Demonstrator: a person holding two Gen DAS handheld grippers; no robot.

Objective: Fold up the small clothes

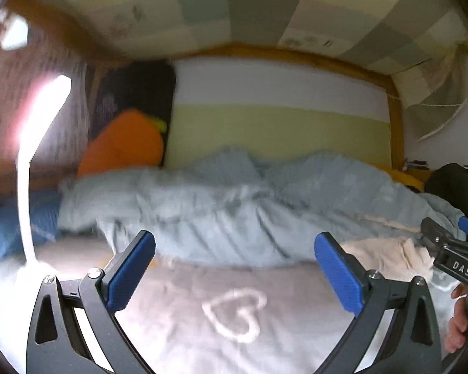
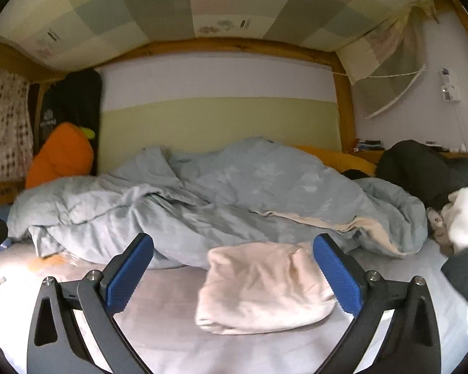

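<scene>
A folded cream garment lies on the pale bed sheet, just in front of the blue duvet. My right gripper hovers over it, open wide, its blue pads clear of the cloth. The same garment shows at the right of the left wrist view. My left gripper is open over the bare sheet near a white heart print, with nothing between its fingers. The right gripper's black body and a hand sit at that view's right edge.
A rumpled light blue duvet stretches across the bed behind the garment. An orange plush sits at the back left, and a bright white lamp stands to the left. White and dark clothes are piled at the right. Wooden bunk frame overhead.
</scene>
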